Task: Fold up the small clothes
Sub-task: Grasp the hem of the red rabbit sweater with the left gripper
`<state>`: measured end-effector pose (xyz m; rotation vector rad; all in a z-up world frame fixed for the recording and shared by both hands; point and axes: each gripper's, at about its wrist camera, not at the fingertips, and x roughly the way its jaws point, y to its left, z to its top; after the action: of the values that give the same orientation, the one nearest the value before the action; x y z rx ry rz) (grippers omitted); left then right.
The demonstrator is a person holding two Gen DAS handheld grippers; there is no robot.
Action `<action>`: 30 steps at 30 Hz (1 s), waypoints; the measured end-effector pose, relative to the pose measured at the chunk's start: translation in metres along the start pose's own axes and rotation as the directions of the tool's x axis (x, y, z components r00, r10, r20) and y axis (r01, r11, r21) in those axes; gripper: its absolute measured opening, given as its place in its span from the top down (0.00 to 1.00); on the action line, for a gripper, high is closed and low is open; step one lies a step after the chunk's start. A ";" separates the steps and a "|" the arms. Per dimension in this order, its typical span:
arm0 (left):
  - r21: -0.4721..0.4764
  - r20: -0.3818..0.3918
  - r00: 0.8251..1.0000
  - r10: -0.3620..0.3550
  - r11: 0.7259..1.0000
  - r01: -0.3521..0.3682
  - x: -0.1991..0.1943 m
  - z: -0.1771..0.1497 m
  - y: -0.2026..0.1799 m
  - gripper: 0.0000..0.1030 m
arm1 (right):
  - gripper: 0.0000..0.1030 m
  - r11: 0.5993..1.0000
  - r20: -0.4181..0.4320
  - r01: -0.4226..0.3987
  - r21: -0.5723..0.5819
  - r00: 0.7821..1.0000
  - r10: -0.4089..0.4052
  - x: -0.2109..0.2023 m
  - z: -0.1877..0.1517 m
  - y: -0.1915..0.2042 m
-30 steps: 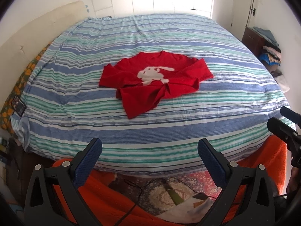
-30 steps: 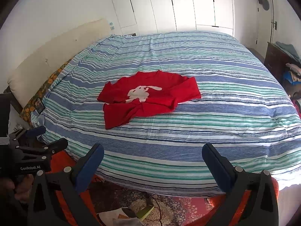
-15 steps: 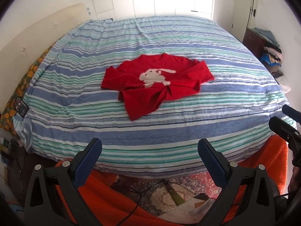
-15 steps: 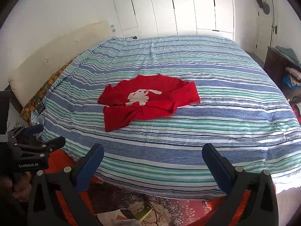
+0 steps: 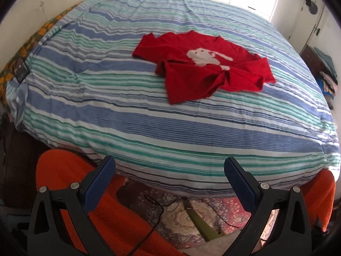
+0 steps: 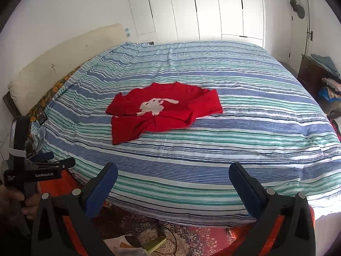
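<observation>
A small red T-shirt [image 5: 202, 66] [image 6: 162, 113] with a white rabbit print lies crumpled near the middle of the striped bed [image 5: 149, 128] [image 6: 245, 128], its lower hem bunched and twisted over itself. My left gripper [image 5: 169, 170] hangs open over the bed's near edge, well short of the shirt, with nothing between its blue pads. My right gripper [image 6: 172, 177] is open too and empty, also back at the near edge. In the right wrist view the left gripper [image 6: 51, 160] shows at far left, held in a hand.
An orange cloth [image 5: 70, 181] and a patterned rug [image 5: 181, 213] with a black cable lie on the floor below the bed's edge. A beige headboard [image 6: 53, 64] is on the left, white wardrobes [image 6: 202, 8] behind, a dark dresser [image 6: 313, 79] with piled clothes on the right.
The left gripper has swung leftward and closer to the bed, so the shirt now sits right of centre in its view. The right gripper has lifted slightly. The shirt has not moved.
</observation>
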<state>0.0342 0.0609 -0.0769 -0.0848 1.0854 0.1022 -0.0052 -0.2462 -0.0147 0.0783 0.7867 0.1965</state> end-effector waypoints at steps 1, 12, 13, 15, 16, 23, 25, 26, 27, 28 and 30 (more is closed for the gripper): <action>-0.013 -0.007 1.000 -0.019 1.000 0.019 0.009 0.000 0.005 0.01 | 0.00 1.000 -0.003 0.009 0.004 1.000 -0.009 0.006 -0.001 -0.004; -0.098 0.012 0.991 -0.135 0.986 0.135 0.116 0.065 0.032 0.02 | 0.00 1.000 -0.084 -0.017 0.021 0.996 0.019 0.068 -0.008 -0.017; -0.094 0.012 0.989 -0.146 0.985 0.146 0.128 0.073 0.032 0.02 | 0.00 1.000 -0.089 -0.019 0.021 0.996 0.021 0.071 -0.008 -0.016; -0.113 0.002 0.986 -0.166 0.980 0.165 0.148 0.085 0.032 0.03 | 0.00 1.000 -0.101 -0.020 0.019 0.995 0.022 0.076 -0.009 -0.013; -0.122 -0.004 0.982 -0.190 0.975 0.188 0.158 0.090 0.031 0.03 | 0.00 1.000 -0.108 -0.019 0.017 0.994 0.020 0.078 -0.011 -0.013; -0.226 -0.076 0.972 -0.223 0.953 0.201 0.210 0.101 0.020 0.85 | 0.00 1.000 -0.152 -0.023 0.017 0.988 0.026 0.098 -0.013 -0.010; -0.249 -0.081 0.955 -0.285 0.934 0.258 0.199 0.098 0.027 0.98 | 0.00 1.000 -0.145 -0.031 0.002 0.989 0.031 0.102 -0.008 -0.009; -0.244 -0.072 0.946 -0.316 0.925 0.290 0.186 0.094 0.033 0.98 | 0.00 0.999 -0.139 -0.035 -0.007 0.990 0.034 0.104 -0.004 -0.009; -0.229 -0.066 0.942 -0.329 0.924 0.307 0.178 0.091 0.038 0.98 | 0.00 0.999 -0.131 -0.040 -0.013 0.991 0.038 0.106 0.000 -0.010; -0.211 -0.064 0.937 -0.344 0.922 0.325 0.165 0.086 0.044 0.98 | 0.00 0.999 -0.125 -0.048 -0.019 0.991 0.045 0.110 0.004 -0.012; -0.184 -0.064 0.930 -0.363 0.920 0.346 0.146 0.076 0.057 0.98 | 0.00 0.997 -0.130 -0.068 -0.030 0.990 0.063 0.126 0.010 -0.015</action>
<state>0.1614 0.1324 -0.1719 -0.4430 1.1409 -0.1391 0.0913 -0.2356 -0.0972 0.0599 0.9097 0.2792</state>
